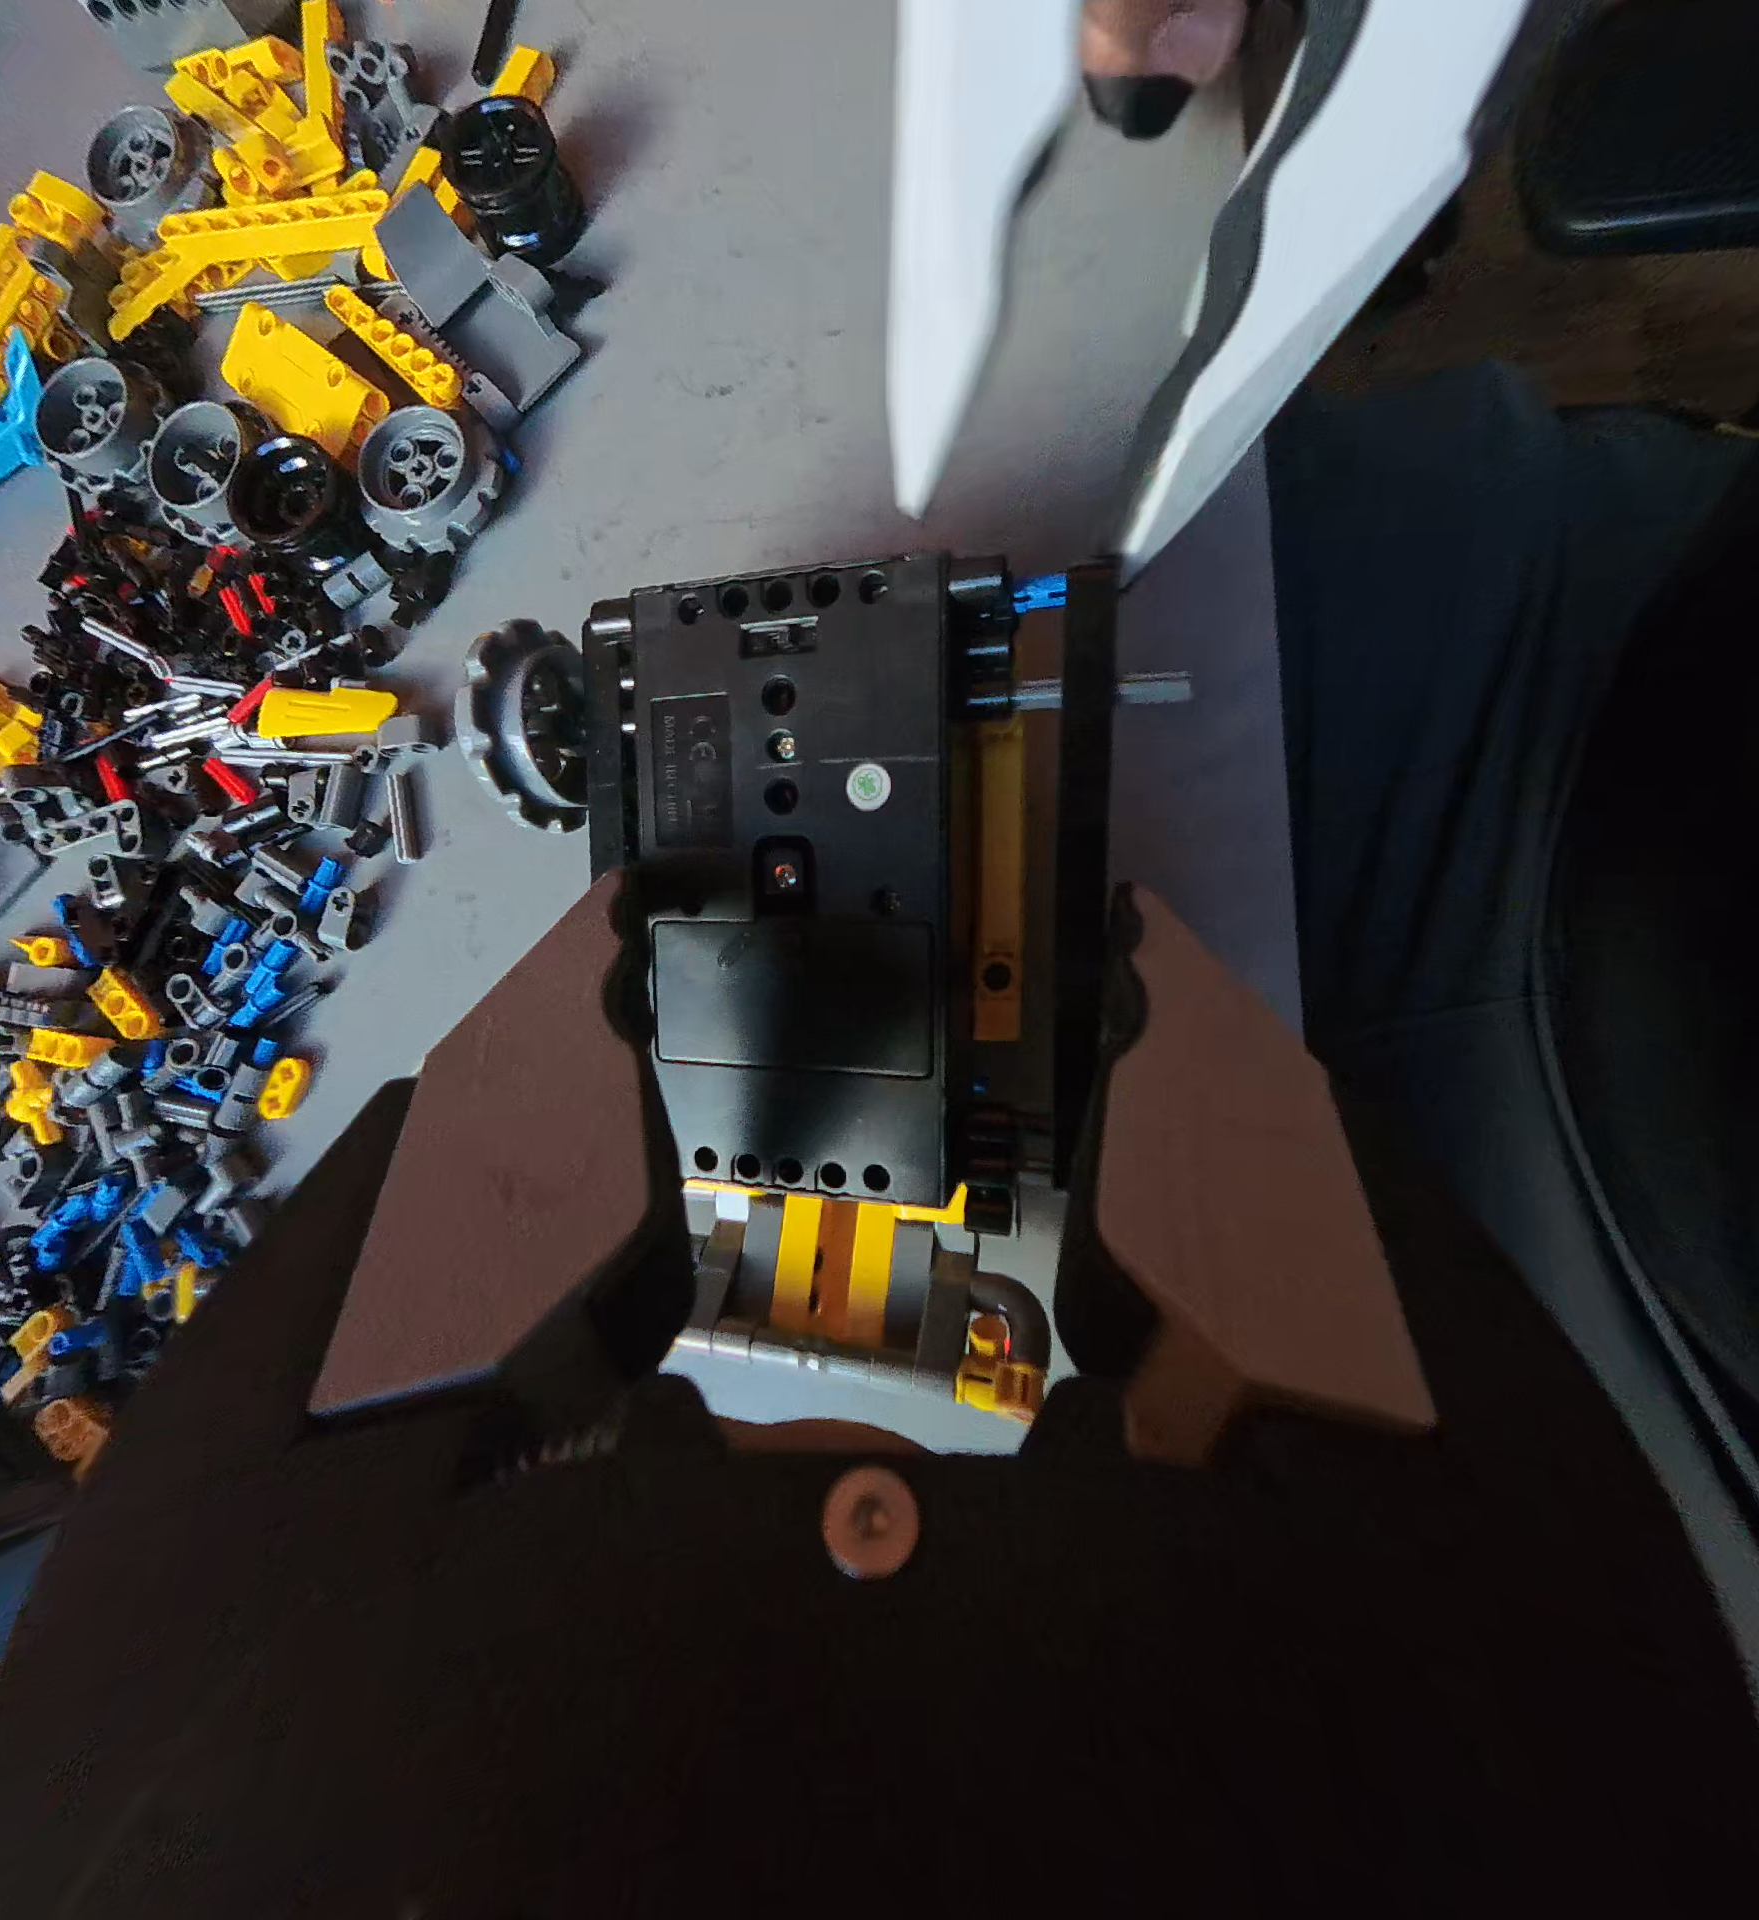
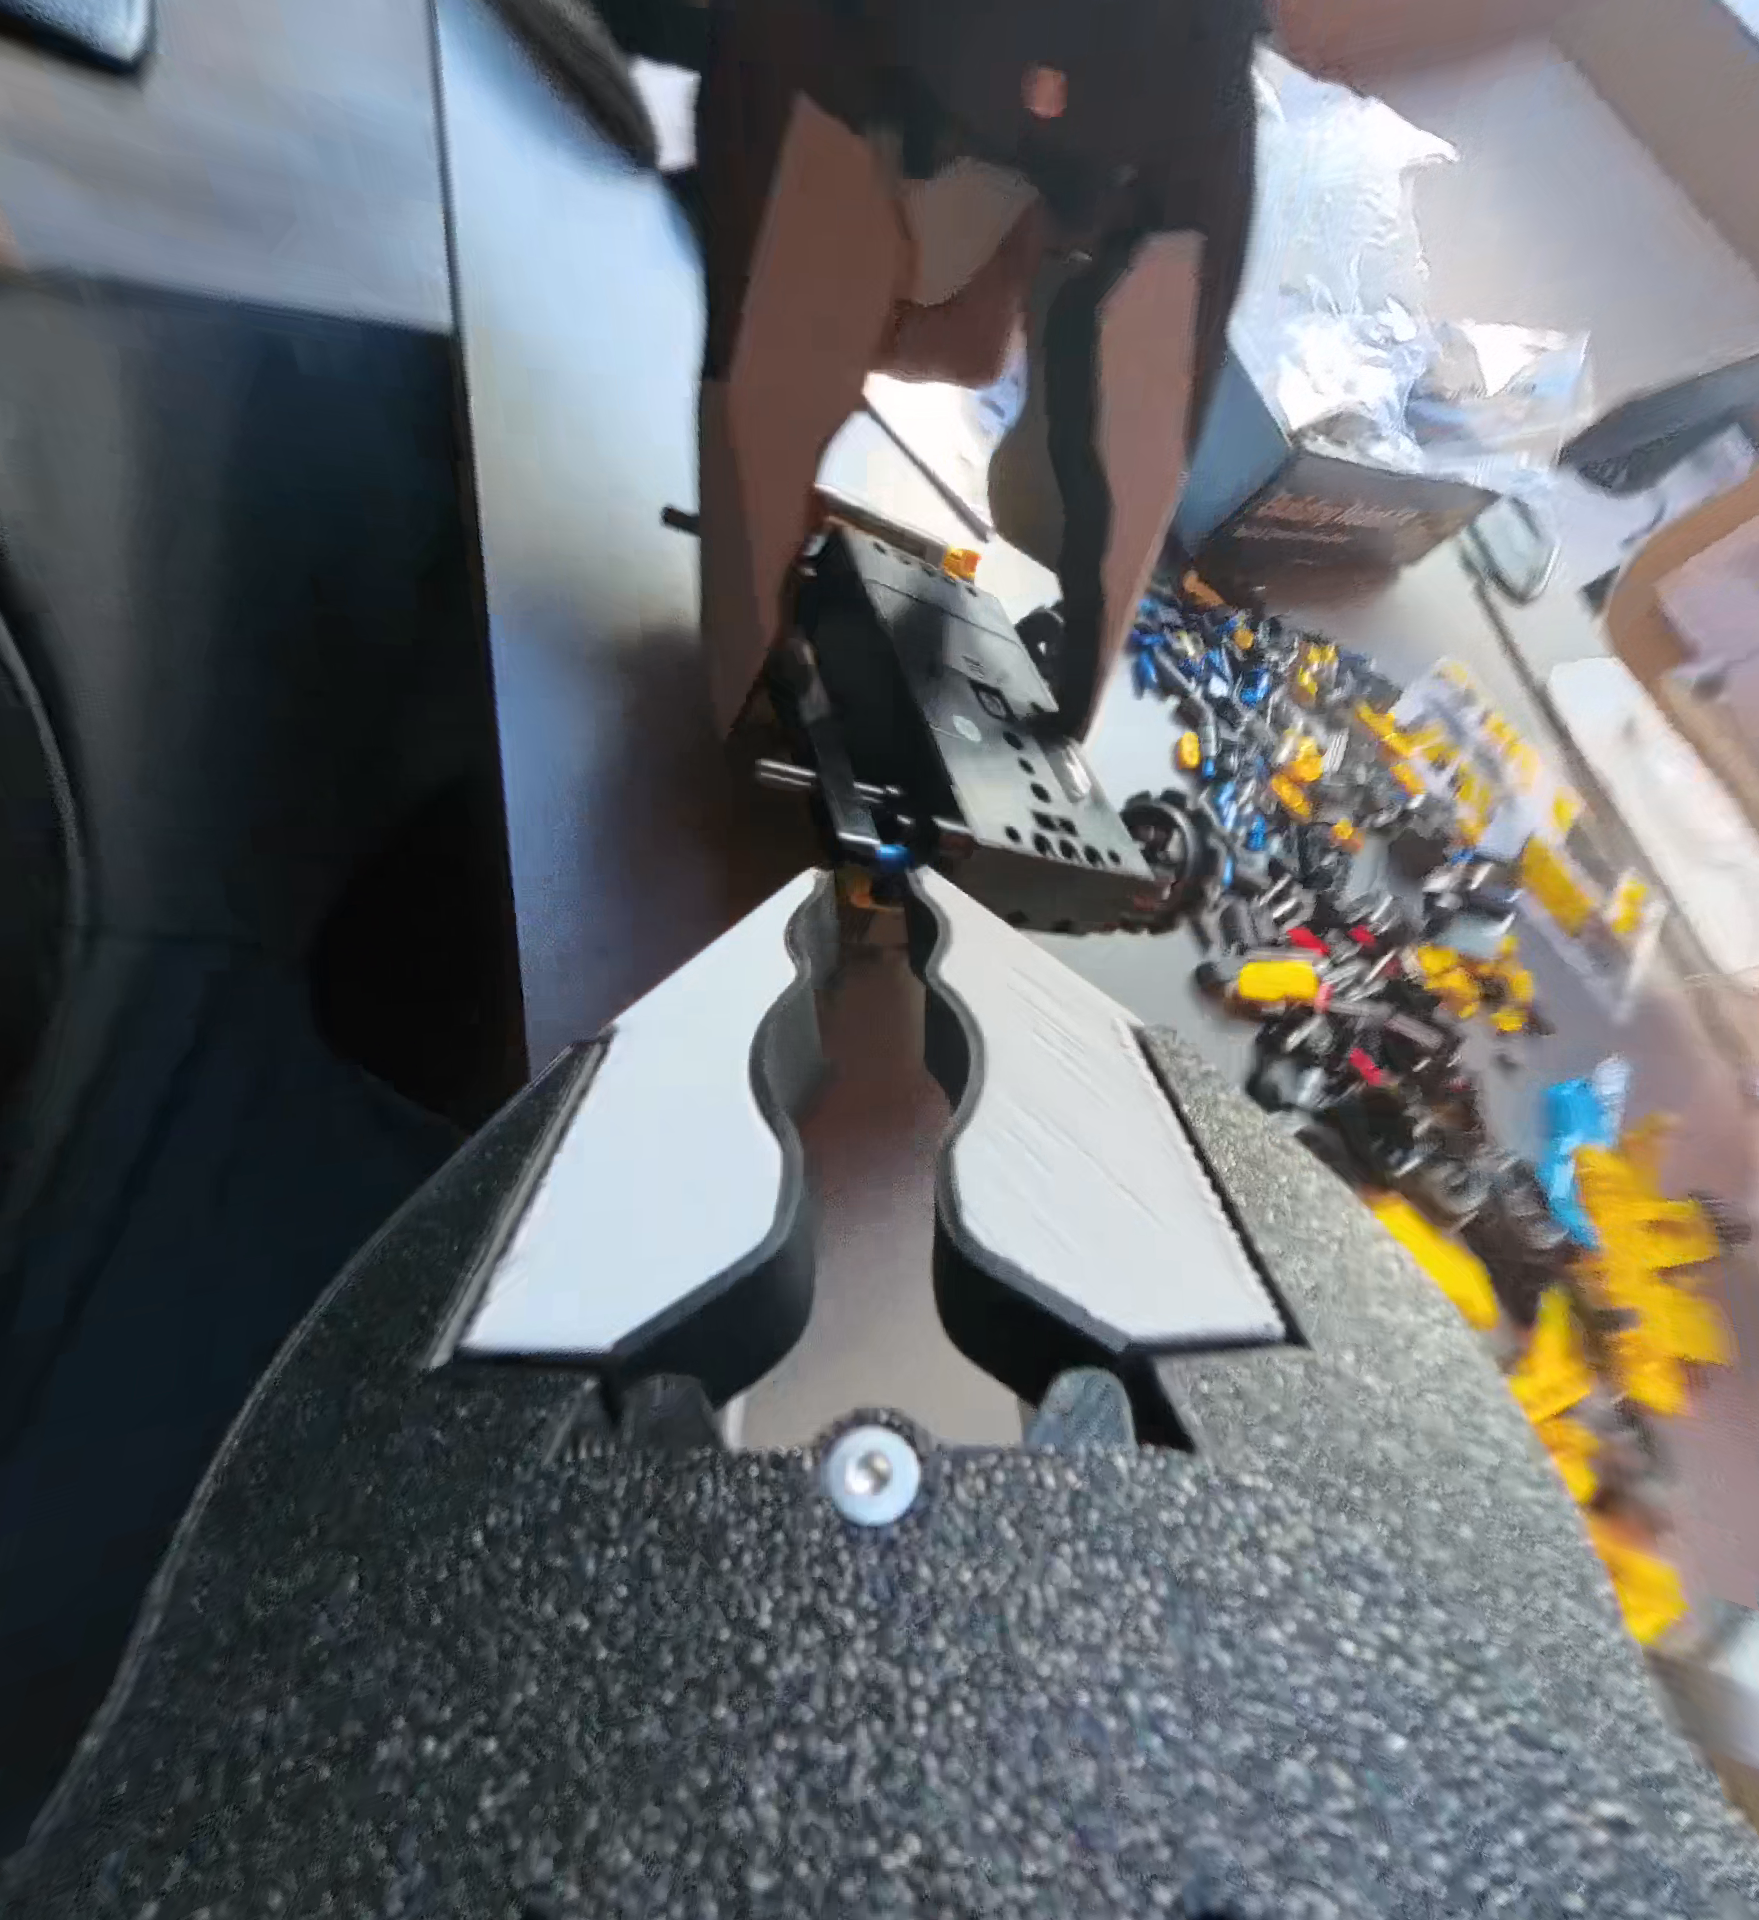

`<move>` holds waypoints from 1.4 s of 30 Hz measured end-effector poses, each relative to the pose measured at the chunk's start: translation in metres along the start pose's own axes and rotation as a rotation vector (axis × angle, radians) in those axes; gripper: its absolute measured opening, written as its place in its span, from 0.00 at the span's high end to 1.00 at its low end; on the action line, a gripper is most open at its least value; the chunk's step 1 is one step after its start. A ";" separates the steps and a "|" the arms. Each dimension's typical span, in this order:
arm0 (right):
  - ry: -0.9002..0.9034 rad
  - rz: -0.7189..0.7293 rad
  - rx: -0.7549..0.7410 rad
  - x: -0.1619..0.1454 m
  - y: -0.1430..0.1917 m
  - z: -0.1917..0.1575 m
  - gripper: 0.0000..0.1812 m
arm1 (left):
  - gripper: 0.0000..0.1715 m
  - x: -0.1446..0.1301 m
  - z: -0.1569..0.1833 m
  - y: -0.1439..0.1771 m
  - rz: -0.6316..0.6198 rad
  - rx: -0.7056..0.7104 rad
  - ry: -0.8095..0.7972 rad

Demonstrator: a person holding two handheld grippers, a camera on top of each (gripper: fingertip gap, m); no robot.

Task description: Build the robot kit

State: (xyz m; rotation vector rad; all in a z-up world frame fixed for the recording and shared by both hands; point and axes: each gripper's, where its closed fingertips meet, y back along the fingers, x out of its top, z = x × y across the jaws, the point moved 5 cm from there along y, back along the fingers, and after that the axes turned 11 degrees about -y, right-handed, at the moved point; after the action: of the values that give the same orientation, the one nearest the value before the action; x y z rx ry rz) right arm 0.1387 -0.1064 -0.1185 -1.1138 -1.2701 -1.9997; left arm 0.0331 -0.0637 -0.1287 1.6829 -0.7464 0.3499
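1. Left wrist view: the left gripper (image 1: 870, 914) has its two dark fingers closed on the long sides of a black model (image 1: 792, 831), a box-shaped block built from plastic pieces. The fingers press on it from both sides, so the grip looks firm.
2. The model has a grey wheel (image 1: 522, 722) on its left side and a grey axle (image 1: 1155, 688) that sticks out on the right. A yellow beam (image 1: 1000, 883) runs along its right side, under a black strip.
3. The model is over the grey table (image 1: 729, 312), near the table's edge. Whether it touches the table I cannot tell.
4. The right gripper (image 1: 1020, 530), with white fingers, comes from the far side. Its tips are at the far right corner of the model, just beside a blue pin (image 1: 1036, 597).
5. In the right wrist view, the right gripper (image 2: 867, 888) has only a narrow gap between its tips. A small orange and dark part of the model (image 2: 958, 748) sits at this gap. The view is blurred, so I cannot tell if the tips hold this part or only stand around it.
6. A pile of loose pieces (image 1: 179, 727), yellow, black, grey and blue, lies on the table to the left of the model, near it but apart.
7. A box (image 2: 1353, 499) with clear bags on top stands farther back.
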 end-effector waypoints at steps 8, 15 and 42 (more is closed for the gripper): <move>-0.386 0.162 0.266 -0.002 -0.003 0.020 0.60 | 0.50 0.000 0.001 0.000 0.012 0.018 -0.005; -0.316 0.059 0.317 -0.011 -0.017 0.032 0.57 | 0.50 -0.001 0.001 0.000 0.023 0.012 0.009; -0.290 0.081 0.382 -0.007 -0.027 0.041 0.47 | 0.50 0.000 0.000 -0.001 0.043 0.005 0.016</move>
State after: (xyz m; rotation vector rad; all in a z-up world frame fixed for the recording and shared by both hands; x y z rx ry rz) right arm 0.1364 -0.0583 -0.1280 -1.2650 -1.6398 -1.4884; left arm 0.0337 -0.0634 -0.1290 1.6685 -0.7714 0.3954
